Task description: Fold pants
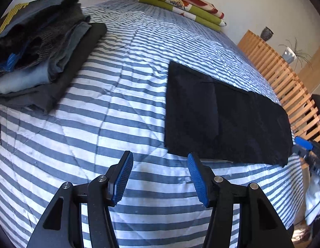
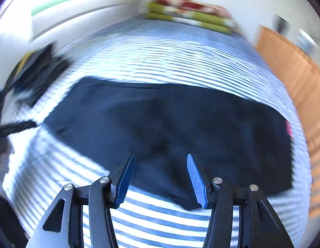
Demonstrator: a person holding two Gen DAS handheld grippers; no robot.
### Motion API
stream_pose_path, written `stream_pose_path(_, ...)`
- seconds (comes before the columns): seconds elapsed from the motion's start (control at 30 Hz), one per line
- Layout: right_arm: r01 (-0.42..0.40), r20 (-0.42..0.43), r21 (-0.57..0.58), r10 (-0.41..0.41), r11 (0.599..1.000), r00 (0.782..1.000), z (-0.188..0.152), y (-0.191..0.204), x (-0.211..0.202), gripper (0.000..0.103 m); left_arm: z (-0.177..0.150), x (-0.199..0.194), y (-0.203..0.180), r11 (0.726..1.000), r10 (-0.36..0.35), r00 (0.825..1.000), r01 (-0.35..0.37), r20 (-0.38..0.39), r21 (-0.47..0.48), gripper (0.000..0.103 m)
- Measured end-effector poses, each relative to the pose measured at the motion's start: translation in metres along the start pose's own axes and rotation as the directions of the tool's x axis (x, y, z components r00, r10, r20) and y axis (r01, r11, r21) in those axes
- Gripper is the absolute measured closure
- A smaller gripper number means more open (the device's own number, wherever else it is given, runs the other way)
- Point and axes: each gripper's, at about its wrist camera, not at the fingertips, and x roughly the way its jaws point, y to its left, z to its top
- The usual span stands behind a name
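While both of my tools hang spread and empty, the black pants (image 1: 222, 115) lie flat on the striped bed (image 1: 110, 124), ahead and to the right of my left tool (image 1: 160, 161), and directly beyond my right tool (image 2: 160, 161), whose tips hover over the near hem. They look already doubled into a long dark panel. I judge the cloth soft, light and limp, likely to sag and slide unless pinched through all layers, so a corner or the short end near my right tool seems the best hold. Farther left of my left tool sits a stack of folded clothes (image 1: 42, 47); folded blankets (image 1: 180, 6) rest far ahead.
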Motion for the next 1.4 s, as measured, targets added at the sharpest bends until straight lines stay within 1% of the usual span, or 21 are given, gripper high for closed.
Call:
stream_pose_path(0.13,-0.059,-0.027,-0.151,0.056,0.987,0.998,0.021,0.093,0.038,0.055,0.008,-0.008,0.018,0.997,-0.04,0.999,0.04,0.003,-0.058,0.045)
stream_pose_path(0.23,-0.069,-0.034,-0.156,0.065,0.985,0.997,0.043,0.133,0.067,0.055,0.014,-0.025,0.029,0.995,-0.033,0.997,0.039,0.068,-0.088,0.044)
stream_pose_path(0.3,-0.076,-0.06,-0.126,0.069,0.989,0.996,0.057,0.145,0.092,0.055,0.016,-0.022,0.037,0.994,0.001,0.998,0.007,0.069,-0.112,0.044)
stream_pose_path(0.37,-0.035,-0.099,-0.134,0.022,0.99,0.995,0.064,0.146,0.117,0.055,0.017,-0.01,0.051,0.982,-0.041,0.998,0.048,0.037,-0.181,0.044)
stream_pose_path(0.43,0.062,-0.156,-0.125,-0.081,0.99,0.984,0.065,0.135,0.144,0.057,0.015,-0.003,0.067,0.958,-0.061,0.998,0.068,0.032,-0.278,0.044)
stream_pose_path(0.47,0.038,-0.162,-0.067,-0.049,0.997,0.986,0.069,0.122,0.145,0.053,0.015,-0.002,0.074,0.943,-0.08,0.996,0.087,0.036,-0.321,0.044)
stream_pose_path(0.5,0.051,-0.2,-0.013,-0.053,0.999,0.978,0.074,0.11,0.147,0.053,0.015,-0.001,0.079,0.934,-0.091,0.995,0.099,0.039,-0.343,0.044)
stream_pose_path(0.53,0.061,-0.202,0.014,-0.057,0.998,0.978,0.079,0.103,0.144,0.056,0.015,-0.002,0.082,0.929,-0.09,0.995,0.098,0.041,-0.356,0.044)
stream_pose_path(0.63,0.015,-0.128,0.085,-0.004,0.996,0.992,0.103,0.088,0.132,0.057,0.019,-0.007,0.083,0.929,-0.102,0.993,0.114,0.054,-0.352,0.044)
stream_pose_path(0.7,0.027,-0.139,0.091,-0.014,0.996,0.99,0.117,0.089,0.146,0.057,0.022,-0.011,0.081,0.937,-0.095,0.993,0.113,0.068,-0.332,0.044)
stream_pose_path(0.8,0.116,-0.192,0.034,-0.107,0.993,0.975,0.125,0.088,0.179,0.057,0.026,-0.012,0.08,0.94,-0.111,0.991,0.128,0.069,-0.316,0.044)
stream_pose_path(0.83,0.127,-0.172,0.035,-0.119,0.991,0.978,0.128,0.083,0.185,0.052,0.026,-0.013,0.081,0.941,-0.11,0.991,0.127,0.071,-0.315,0.044)
stream_pose_path(0.9,0.215,-0.166,0.061,-0.202,0.975,0.965,0.131,0.067,0.189,0.048,0.029,-0.015,0.084,0.944,-0.096,0.993,0.114,0.073,-0.311,0.044)
stream_pose_path(0.93,0.228,-0.164,0.094,-0.211,0.969,0.964,0.131,0.058,0.19,0.044,0.03,-0.015,0.085,0.943,-0.095,0.993,0.114,0.074,-0.312,0.044)
stream_pose_path(1.0,0.2,-0.175,0.138,-0.175,0.97,0.969,0.131,0.052,0.184,0.045,0.031,-0.016,0.089,0.936,-0.11,0.991,0.13,0.077,-0.327,0.044)
stream_pose_path(1.03,0.184,-0.16,0.141,-0.161,0.973,0.974,0.13,0.056,0.176,0.049,0.031,-0.017,0.091,0.932,-0.114,0.99,0.135,0.084,-0.337,0.044)
stream_pose_path(1.1,0.136,-0.118,0.13,-0.121,0.982,0.986,0.124,0.069,0.155,0.049,0.032,-0.02,0.092,0.93,-0.113,0.989,0.138,0.095,-0.339,0.044)
stream_pose_path(1.2,0.045,-0.051,0.034,-0.043,0.998,0.998,0.104,0.114,0.118,0.049,0.032,-0.027,0.092,0.932,-0.112,0.988,0.142,0.108,-0.334,0.044)
stream_pose_path(1.27,-0.042,-0.034,-0.06,0.041,0.997,0.999,0.088,0.149,0.101,0.049,0.031,-0.031,0.093,0.932,-0.109,0.987,0.142,0.116,-0.334,0.044)
stream_pose_path(1.33,-0.071,-0.043,-0.168,0.065,0.983,0.997,0.069,0.185,0.094,0.049,0.029,-0.035,0.097,0.93,-0.105,0.987,0.142,0.123,-0.341,0.044)
stream_pose_path(1.4,-0.058,-0.053,-0.256,0.045,0.965,0.998,0.055,0.213,0.098,0.049,0.028,-0.039,0.103,0.926,-0.1,0.987,0.14,0.128,-0.35,0.044)
